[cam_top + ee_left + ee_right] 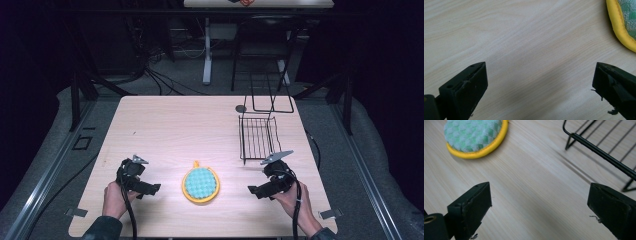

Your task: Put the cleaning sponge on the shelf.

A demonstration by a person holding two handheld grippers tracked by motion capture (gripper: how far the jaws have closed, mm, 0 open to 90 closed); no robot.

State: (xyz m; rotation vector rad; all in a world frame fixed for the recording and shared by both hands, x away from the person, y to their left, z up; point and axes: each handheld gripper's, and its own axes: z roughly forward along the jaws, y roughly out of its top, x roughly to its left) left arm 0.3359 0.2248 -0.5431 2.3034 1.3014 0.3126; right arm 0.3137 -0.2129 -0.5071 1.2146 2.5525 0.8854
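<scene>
The table (165, 125) is seen from above the near edge in the high view, facing forward and down, from far off. The wood is viewed close along the left gripper (540, 82), with the pad (622, 22) cut off at 1 o'clock. The right gripper (539, 205) view is equally close; the pad (474, 137) is seen at 11 o'clock, the rack (604, 152) at 2. The pad (200, 184) is shared by all three views, the rack (257, 137) by two.

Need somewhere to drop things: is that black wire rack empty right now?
Empty. Bare wood shows through the wire rack; the round pad lies apart on the table.
</scene>
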